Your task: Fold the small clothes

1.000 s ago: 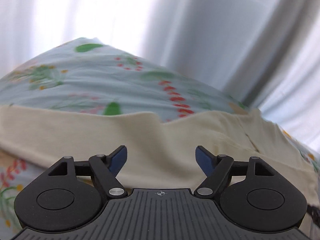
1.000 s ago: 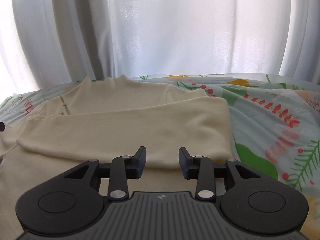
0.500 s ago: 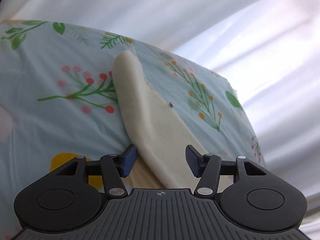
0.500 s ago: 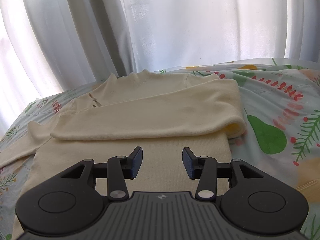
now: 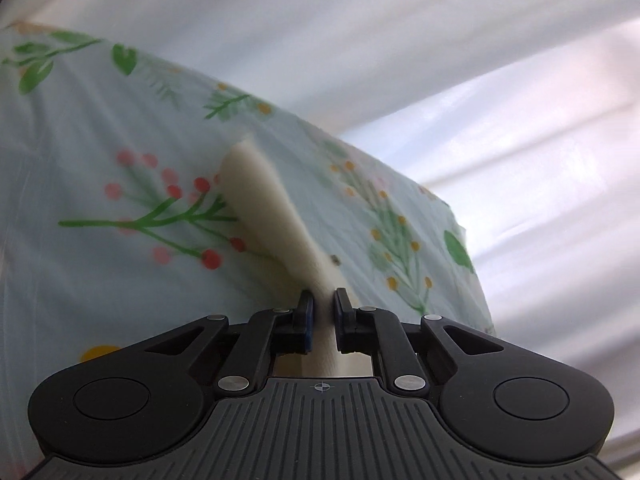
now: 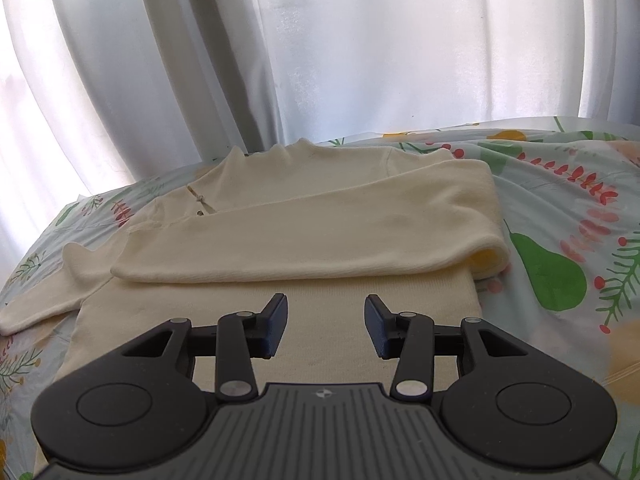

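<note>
Left claw is squeezed shut on the sleeve of a cream top. It pinches the sleeve part way along, not at the tip, so the loose end reaches away from it over the flowery sheet toward the far edge of the bed. I think it holds the sleeve like this so it can lift it and lay it across the top.

Right claw has its two fingers wide apart with nothing between them. It hangs over the lower part of the top, near the middle. I think it waits there so it can press the cloth down or grab the bottom edge when it is needed.

From the right claw's camera, the top lies flat on the sheet, with its neck toward the far edge of the bed, by the white curtain. One sleeve is already folded across the chest, from the right side over to the left. The other sleeve sticks out at the left side of the bed, and that looks like the one the left claw holds, though its camera does not show the rest of the top.

So one sleeve is done and one is not. The bottom half is not yet folded up. The cloth is soft and floppy, so the loose end could droop or twist when it is lifted.
</note>
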`<state>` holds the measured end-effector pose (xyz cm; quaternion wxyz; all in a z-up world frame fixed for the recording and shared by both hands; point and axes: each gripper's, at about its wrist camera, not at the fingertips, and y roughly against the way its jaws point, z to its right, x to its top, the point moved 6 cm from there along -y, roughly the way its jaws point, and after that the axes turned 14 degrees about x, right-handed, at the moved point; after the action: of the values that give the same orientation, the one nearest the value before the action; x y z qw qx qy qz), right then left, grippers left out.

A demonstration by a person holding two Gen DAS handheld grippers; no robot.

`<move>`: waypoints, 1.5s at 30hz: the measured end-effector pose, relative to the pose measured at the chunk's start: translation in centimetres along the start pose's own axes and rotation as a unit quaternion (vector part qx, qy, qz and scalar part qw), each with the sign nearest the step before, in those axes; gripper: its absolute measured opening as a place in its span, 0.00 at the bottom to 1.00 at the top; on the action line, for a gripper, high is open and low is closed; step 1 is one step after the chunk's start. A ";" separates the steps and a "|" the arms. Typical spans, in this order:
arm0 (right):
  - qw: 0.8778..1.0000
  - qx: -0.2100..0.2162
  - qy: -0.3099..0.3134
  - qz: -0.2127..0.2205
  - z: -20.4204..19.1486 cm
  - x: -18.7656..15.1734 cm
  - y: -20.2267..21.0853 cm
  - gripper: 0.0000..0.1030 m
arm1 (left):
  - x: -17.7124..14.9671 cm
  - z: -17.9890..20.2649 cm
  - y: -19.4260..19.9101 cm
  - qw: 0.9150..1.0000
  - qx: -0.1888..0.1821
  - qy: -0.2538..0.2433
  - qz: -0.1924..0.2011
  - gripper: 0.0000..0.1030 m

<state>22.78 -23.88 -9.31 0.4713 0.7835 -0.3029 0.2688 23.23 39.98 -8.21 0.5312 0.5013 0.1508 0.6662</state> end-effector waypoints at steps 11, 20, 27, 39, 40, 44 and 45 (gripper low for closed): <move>1.000 0.012 -0.011 0.021 0.0 1.0 0.7 0.42 | -19.5 19.0 16.0 0.886 -0.290 -0.362 0.011 0.49; 0.997 0.053 -0.047 -0.010 0.7 1.6 -0.9 0.42 | -28.2 14.9 11.9 0.867 -0.209 -0.441 -0.101 0.54; 0.985 0.136 -0.093 -0.050 -0.8 4.4 -7.5 0.42 | -26.6 13.6 9.9 0.876 -0.153 -0.449 -0.085 0.53; 0.991 0.115 -0.031 -0.064 -3.7 5.5 -12.4 0.06 | -25.3 13.4 8.1 0.888 -0.107 -0.441 -0.078 0.48; 0.992 0.113 -0.026 -0.044 -3.5 6.1 -11.5 0.05 | -25.1 13.6 8.0 0.889 -0.107 -0.439 -0.077 0.47; 0.997 0.058 -0.035 0.028 -0.3 8.1 -6.5 0.05 | -24.7 14.2 7.7 0.893 -0.104 -0.429 -0.084 0.45; 0.998 0.035 -0.033 0.037 0.9 8.2 -5.5 0.06 | -24.7 14.4 7.7 0.893 -0.107 -0.429 -0.087 0.45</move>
<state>32.45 -24.43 -7.03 0.4228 0.7964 -0.3372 0.2709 29.24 10.98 -8.64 0.6506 0.6632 -0.1210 0.3498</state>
